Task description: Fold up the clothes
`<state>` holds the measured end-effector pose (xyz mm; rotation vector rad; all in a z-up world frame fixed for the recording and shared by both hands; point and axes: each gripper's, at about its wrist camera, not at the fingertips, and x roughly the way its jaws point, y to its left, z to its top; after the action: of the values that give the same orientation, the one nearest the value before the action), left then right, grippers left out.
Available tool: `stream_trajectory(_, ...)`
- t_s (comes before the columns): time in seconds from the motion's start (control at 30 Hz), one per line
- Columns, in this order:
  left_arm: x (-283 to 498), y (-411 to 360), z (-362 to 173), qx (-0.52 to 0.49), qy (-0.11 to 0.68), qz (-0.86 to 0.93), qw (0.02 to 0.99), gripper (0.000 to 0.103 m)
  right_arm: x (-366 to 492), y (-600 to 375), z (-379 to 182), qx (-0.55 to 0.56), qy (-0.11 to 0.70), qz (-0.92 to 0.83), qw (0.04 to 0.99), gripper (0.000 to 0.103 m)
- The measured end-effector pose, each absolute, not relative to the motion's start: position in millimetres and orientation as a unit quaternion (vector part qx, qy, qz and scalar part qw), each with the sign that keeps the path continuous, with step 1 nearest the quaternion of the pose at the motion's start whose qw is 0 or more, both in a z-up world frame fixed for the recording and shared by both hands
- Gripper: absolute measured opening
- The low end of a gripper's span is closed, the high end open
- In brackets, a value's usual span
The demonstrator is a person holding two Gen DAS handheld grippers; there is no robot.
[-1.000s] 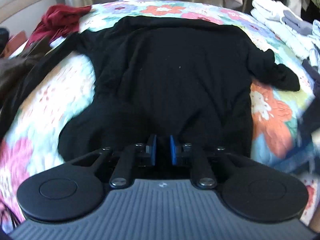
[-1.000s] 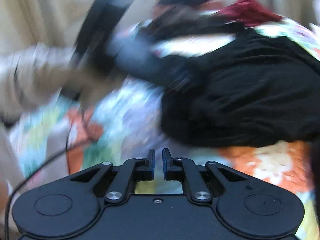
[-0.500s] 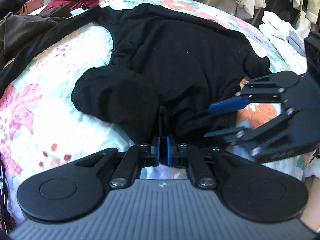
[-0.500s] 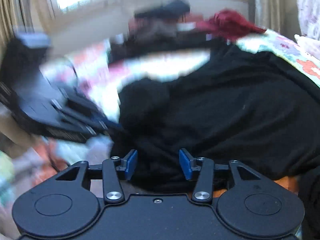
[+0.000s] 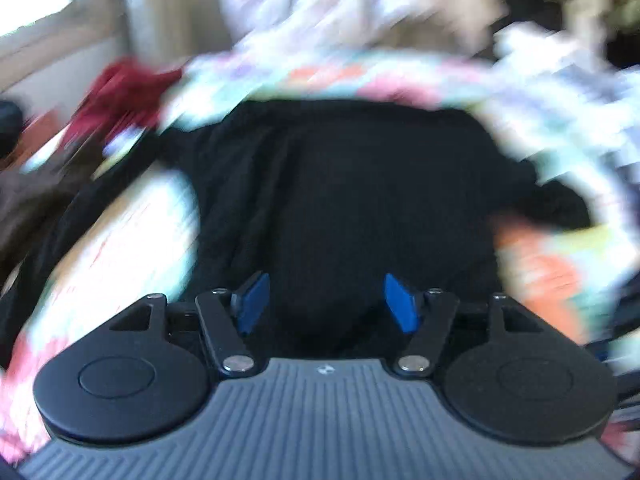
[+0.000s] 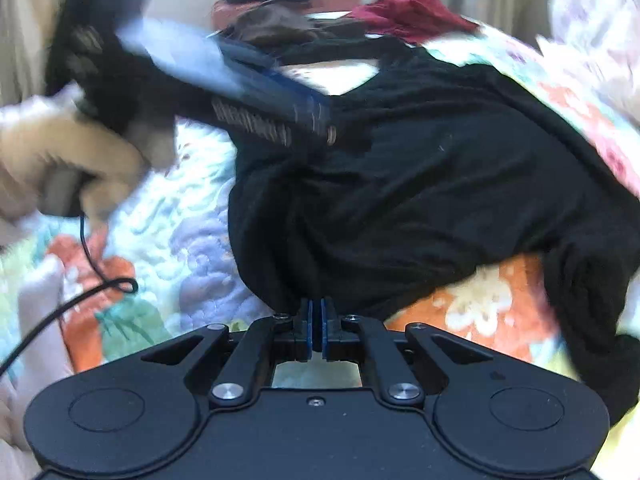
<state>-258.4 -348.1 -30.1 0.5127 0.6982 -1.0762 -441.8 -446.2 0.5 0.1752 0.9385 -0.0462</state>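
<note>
L claw [image 5: 326,302] spread, jaws just opened w/ black top [image 5: 352,200] showing between them, pads not pressing; it hangs over the near hem. R claw [image 6: 316,330] pressed together, jaws just closed, pinching the top's near edge at 6 o'clock in the R view. The top lies crumpled across the floral bed [image 6: 192,240], centre of both views.

Doing it well, my guess: keep the R pinch firm and low, don't tug till L has its own bit of hem. L should drop onto the hem edge, close on one layer only, then both pull taut and flat before any fold. Cloth is limp, bunches easily.

Around, L to R in the R view: hand [image 6: 64,168] w/ the other claw at 9–10 o'clock, very blurred; a thin black cable [image 6: 80,300] at 8 trails over the quilt, could snag. Brown clothes [image 6: 276,26] at 12, red garment [image 6: 412,12] at 1. A loose sleeve at 4 may get dragged along.
</note>
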Motion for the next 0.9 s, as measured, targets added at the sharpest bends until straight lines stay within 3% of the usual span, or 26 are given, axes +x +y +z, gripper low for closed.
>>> stream_trajectory(0.17,-254.4,-306.9,-37.2,0.234,0.339,-0.502,0.761,0.047,-454.2,-476.7,11.1,0.182,0.433,-0.063,0.880,0.005)
stream_trajectory(0.27,-255.8,-286.7,-36.3,0.213,0.359,-0.508,0.753,0.047,-452.7,-475.4,17.3,0.188,0.419,-0.062,0.886,0.007)
stream_trajectory(0.4,-255.3,-272.5,-39.6,0.197,0.370,-0.515,0.747,0.047,-446.0,-459.5,20.6,0.159,0.397,-0.073,0.901,0.013)
stream_trajectory(0.6,-254.5,-261.2,-41.3,0.182,0.378,-0.515,0.748,0.047,-429.2,-440.6,17.8,0.113,0.382,-0.054,0.915,0.029)
stream_trajectory(0.73,-247.8,-254.0,-36.2,0.176,0.384,-0.486,0.765,0.049,-409.9,-403.7,5.1,0.017,0.397,-0.006,0.918,0.031)
stream_trajectory(0.83,-242.4,-246.5,-33.4,0.164,0.392,-0.482,0.766,0.048,-391.4,-389.4,-11.5,-0.016,0.416,0.015,0.909,0.050)
stream_trajectory(0.9,-241.4,-239.9,-32.5,0.154,0.402,-0.486,0.760,0.046,-379.4,-388.8,-24.0,-0.016,0.435,0.014,0.900,0.045)
